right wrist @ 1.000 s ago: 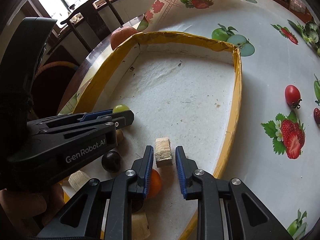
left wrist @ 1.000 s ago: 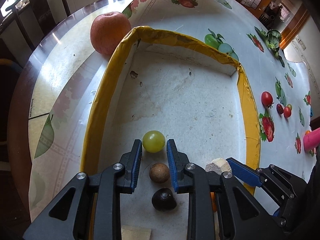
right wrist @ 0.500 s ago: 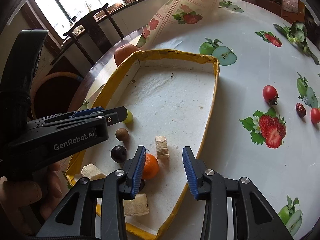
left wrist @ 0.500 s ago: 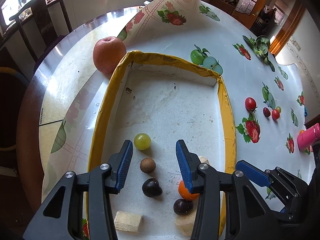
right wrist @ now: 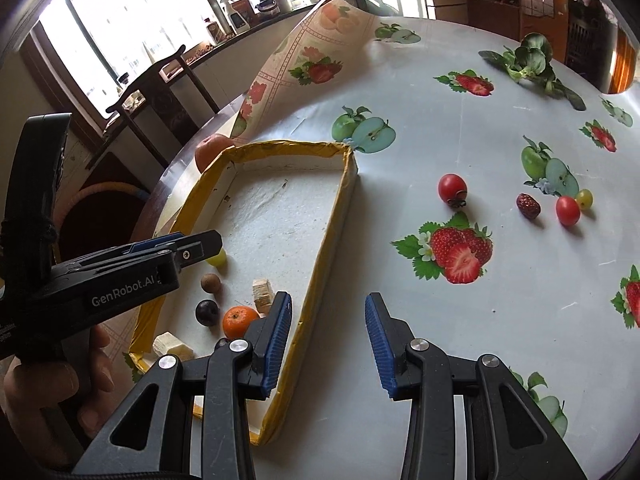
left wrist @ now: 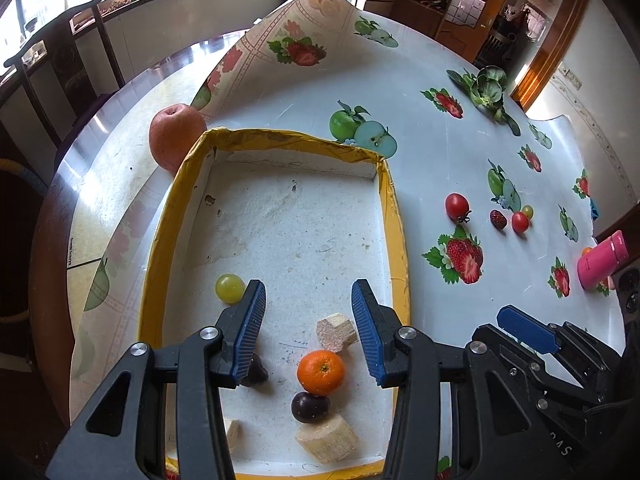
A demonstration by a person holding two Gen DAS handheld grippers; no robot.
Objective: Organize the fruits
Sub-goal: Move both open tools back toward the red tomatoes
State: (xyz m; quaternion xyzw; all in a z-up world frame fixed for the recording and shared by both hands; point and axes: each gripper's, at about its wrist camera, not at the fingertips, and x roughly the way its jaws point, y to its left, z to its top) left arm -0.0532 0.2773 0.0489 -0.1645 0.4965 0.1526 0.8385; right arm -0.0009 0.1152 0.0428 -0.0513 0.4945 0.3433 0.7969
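A yellow-rimmed tray [left wrist: 154, 248] [right wrist: 320, 264] holds a green grape [left wrist: 230, 288], an orange [left wrist: 321, 372] [right wrist: 240, 320], a dark plum [left wrist: 310, 407], a brown round fruit [right wrist: 211, 282] and wooden blocks [left wrist: 336, 332]. My left gripper [left wrist: 308, 292] [right wrist: 200, 246] hangs open above the tray's near end, with nothing between its fingers. The right gripper [right wrist: 328, 300] [left wrist: 528, 328] is open too, over the tablecloth just right of the tray's rim. Loose on the cloth lie a red tomato [right wrist: 452, 188], a dark red date [right wrist: 528, 205], a cherry tomato [right wrist: 567, 210] and a small green grape [right wrist: 585, 198].
A large apple [left wrist: 176, 142] rests against the tray's far left corner. The fruit-print tablecloth [right wrist: 400, 80] curls up at the back. A leafy green vegetable [right wrist: 528, 58] lies far right, a pink bottle [left wrist: 602, 266] at the right edge. A chair [right wrist: 160, 80] stands beyond the table.
Both grippers have opened wider and lifted away from the tray floor. The green grape and a wooden block now lie free. The right gripper has shifted right, past the tray's rim.
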